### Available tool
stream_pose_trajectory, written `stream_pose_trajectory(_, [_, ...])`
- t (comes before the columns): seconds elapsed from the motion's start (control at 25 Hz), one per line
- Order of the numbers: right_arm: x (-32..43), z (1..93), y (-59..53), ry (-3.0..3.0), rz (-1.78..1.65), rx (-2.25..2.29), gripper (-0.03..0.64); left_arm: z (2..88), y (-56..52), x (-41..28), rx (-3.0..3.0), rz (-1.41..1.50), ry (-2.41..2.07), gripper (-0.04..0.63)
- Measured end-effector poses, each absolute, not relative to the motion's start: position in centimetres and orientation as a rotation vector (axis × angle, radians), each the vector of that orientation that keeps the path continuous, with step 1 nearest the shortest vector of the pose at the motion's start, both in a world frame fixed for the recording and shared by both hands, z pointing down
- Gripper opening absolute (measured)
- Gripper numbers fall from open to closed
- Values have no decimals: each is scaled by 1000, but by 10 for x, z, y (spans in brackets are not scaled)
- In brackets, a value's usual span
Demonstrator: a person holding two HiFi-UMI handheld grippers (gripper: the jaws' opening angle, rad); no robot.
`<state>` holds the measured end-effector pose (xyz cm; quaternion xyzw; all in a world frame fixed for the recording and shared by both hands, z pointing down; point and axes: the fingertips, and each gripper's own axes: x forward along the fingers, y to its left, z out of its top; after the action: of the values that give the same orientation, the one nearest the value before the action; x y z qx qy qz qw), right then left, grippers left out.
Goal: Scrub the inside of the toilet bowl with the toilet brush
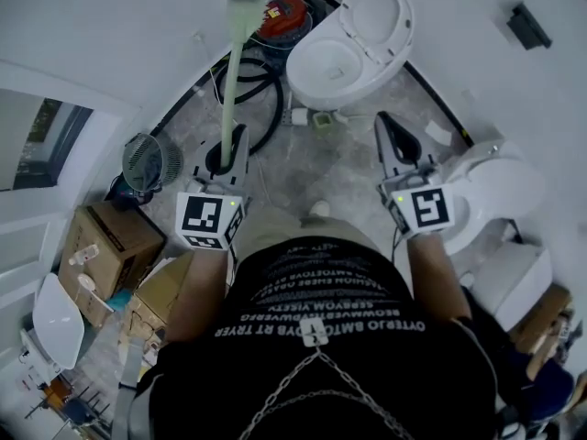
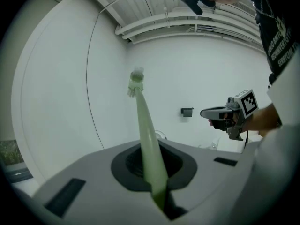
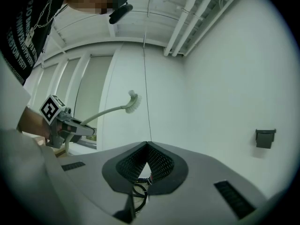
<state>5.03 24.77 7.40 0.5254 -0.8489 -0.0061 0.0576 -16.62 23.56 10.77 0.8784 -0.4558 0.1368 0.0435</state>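
Toilet brush (image 1: 235, 62) points upward, its handle clamped in the left claw (image 1: 225, 154), left of and apart from the far toilet bowl (image 1: 307, 73). The right claw (image 1: 387, 131) is closed and holds nothing.

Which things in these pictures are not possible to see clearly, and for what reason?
- Left gripper view: the toilet brush head is small and blurred; bristles unclear.
- Head view: the toilet bowl inside is too small to show water or dirt.
- Head view: the second toilet is partly hidden behind the right gripper.
- Both gripper views: no toilet is in frame.
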Motion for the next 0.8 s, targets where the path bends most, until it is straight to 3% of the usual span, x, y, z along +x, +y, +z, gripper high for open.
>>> stream_pose_trajectory(0.8, [65,100,201,-2463,17,1665,2,130,175,-154,2720,441,-1270,2])
